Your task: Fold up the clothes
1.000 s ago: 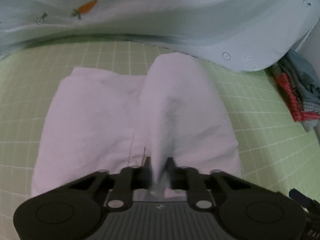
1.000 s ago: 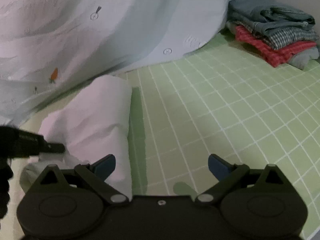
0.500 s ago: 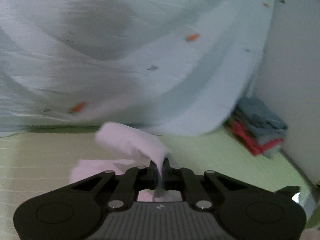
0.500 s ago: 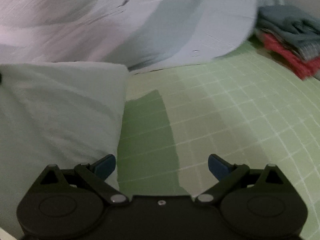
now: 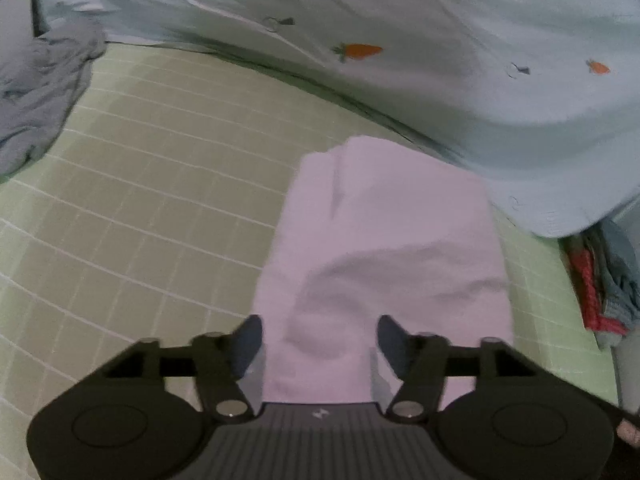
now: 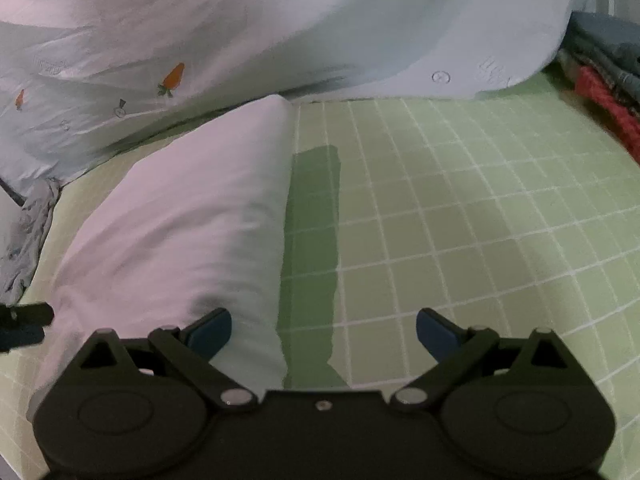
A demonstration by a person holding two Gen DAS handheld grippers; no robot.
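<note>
A pale pink garment (image 5: 384, 248) lies folded into a long narrow strip on the green gridded sheet (image 5: 152, 184). My left gripper (image 5: 320, 340) hangs over its near end with the jaws opening; the cloth lies between the fingers but the pads do not press on it. In the right wrist view the same pink garment (image 6: 188, 216) fills the left half. My right gripper (image 6: 324, 330) stands open beside its right edge, over bare sheet, with its left fingertip (image 6: 210, 330) at the cloth.
A light blue duvet with carrot prints (image 5: 400, 40) is bunched along the far side. A stack of folded clothes (image 6: 604, 80) sits at the far right. A crumpled grey garment (image 5: 36, 92) lies far left. The green sheet (image 6: 460, 208) extends to the right.
The left gripper carried a fold of the pink garment across, laid it down as a narrow strip and let go, its jaws parting. The right gripper shifted a little and stayed open.
</note>
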